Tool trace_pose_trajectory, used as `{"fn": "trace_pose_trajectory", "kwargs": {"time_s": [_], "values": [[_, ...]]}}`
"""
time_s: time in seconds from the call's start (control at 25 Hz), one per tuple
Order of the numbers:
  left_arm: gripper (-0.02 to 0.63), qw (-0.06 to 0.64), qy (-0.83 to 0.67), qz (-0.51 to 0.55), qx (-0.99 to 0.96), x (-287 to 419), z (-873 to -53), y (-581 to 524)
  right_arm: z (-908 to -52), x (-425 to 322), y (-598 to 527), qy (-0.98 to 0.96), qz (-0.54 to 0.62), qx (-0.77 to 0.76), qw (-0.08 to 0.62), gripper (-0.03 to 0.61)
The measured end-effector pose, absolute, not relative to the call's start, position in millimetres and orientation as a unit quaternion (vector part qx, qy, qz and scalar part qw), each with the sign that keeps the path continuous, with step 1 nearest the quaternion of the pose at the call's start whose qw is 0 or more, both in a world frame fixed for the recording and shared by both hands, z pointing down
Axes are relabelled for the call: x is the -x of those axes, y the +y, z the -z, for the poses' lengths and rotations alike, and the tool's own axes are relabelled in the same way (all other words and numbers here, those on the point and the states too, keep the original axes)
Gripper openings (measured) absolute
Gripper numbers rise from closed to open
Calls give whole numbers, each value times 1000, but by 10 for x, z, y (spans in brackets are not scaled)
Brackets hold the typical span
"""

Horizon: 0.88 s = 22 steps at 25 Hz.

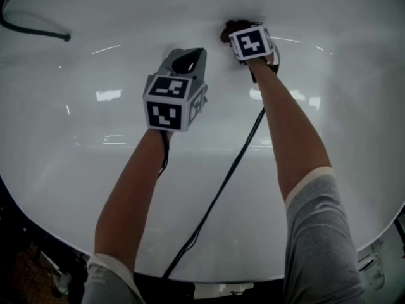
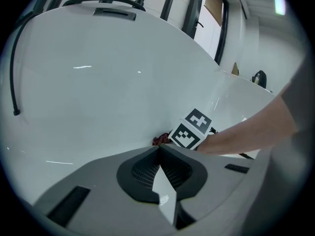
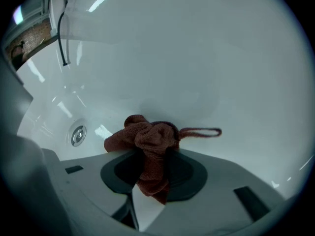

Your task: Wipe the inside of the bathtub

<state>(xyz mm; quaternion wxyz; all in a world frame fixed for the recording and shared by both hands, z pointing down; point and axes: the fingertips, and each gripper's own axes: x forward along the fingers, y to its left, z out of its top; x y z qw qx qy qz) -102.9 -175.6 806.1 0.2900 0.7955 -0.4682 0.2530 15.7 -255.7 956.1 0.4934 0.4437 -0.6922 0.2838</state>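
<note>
The white bathtub (image 1: 76,138) fills the head view. My right gripper (image 1: 237,31) reaches far into it, shut on a crumpled red-brown cloth (image 3: 147,140) that it presses against the tub wall (image 3: 197,58); a thin loop (image 3: 202,132) of the cloth sticks out to the right. In the head view the cloth (image 1: 229,26) shows only as a dark bit beyond the marker cube. My left gripper (image 1: 188,60) hovers left of it above the tub floor, jaws shut with nothing between them (image 2: 158,150). From the left gripper view, the cloth (image 2: 160,140) peeks out beside the right gripper's cube.
A round metal drain (image 3: 78,135) sits in the tub floor left of the cloth. A dark hose (image 1: 35,31) lies along the far left rim. A black cable (image 1: 221,185) trails from my right gripper across the tub to the near edge.
</note>
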Motion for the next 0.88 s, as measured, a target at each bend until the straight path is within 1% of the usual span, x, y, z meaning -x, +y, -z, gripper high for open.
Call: {"fn": "trace_pose_trajectory", "kwargs": {"time_s": [0.36,0.56,0.64,0.76,0.88], "values": [[8,301,-460,-254,-796,1007,-8091,-1644,-9698,-126,-2157,-702,-295,-399,510,127],[8,299,-455,-253,-800,992,-8046,-1637,-9634,-738,-2252,-651,-323,-486,485,127],[8,299,-460,-252,-797,1037,-8045,-1642,-9629,-803,-2217,-634,-331,-502,487,127],[8,300,-472,-252,-789,1149,-8068,-1638,-9651,-540,-2223,-645,-331,-495,479,126],[8,300,-484,-253,-782,1286,-8106,-1612,-9680,-27,-2192,-673,-342,-456,472,127]]}}
